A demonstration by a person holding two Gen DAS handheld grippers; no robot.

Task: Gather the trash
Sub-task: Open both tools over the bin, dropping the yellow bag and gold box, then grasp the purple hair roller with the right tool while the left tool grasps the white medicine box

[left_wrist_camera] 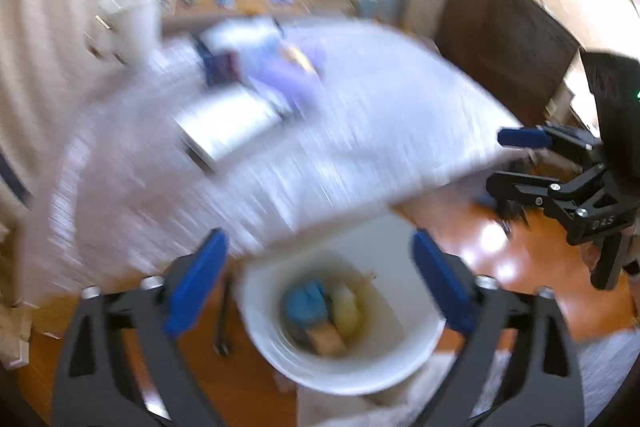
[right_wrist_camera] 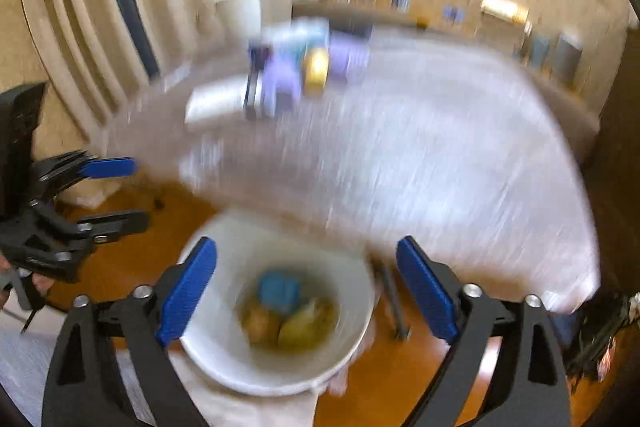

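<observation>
Both the left claw (left_wrist_camera: 316, 283) and the right claw (right_wrist_camera: 306, 285) are held wide apart and empty above the white bin (left_wrist_camera: 400, 367), where the trash (left_wrist_camera: 320, 311) is already dropped, below the worktop (left_wrist_camera: 360, 131) edge.

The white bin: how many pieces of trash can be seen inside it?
3, as far as the blur allows. In the white bin: a blue piece at the back, a brown piece front left, a yellow-green piece front right. More may lie underneath.

Both wrist cameras looked steeply down from close above a white bin (left_wrist_camera: 344, 367) (right_wrist_camera: 276, 359) on the floor, sharing it and the blurred table (left_wrist_camera: 380, 115) (right_wrist_camera: 440, 155) beyond.
</observation>
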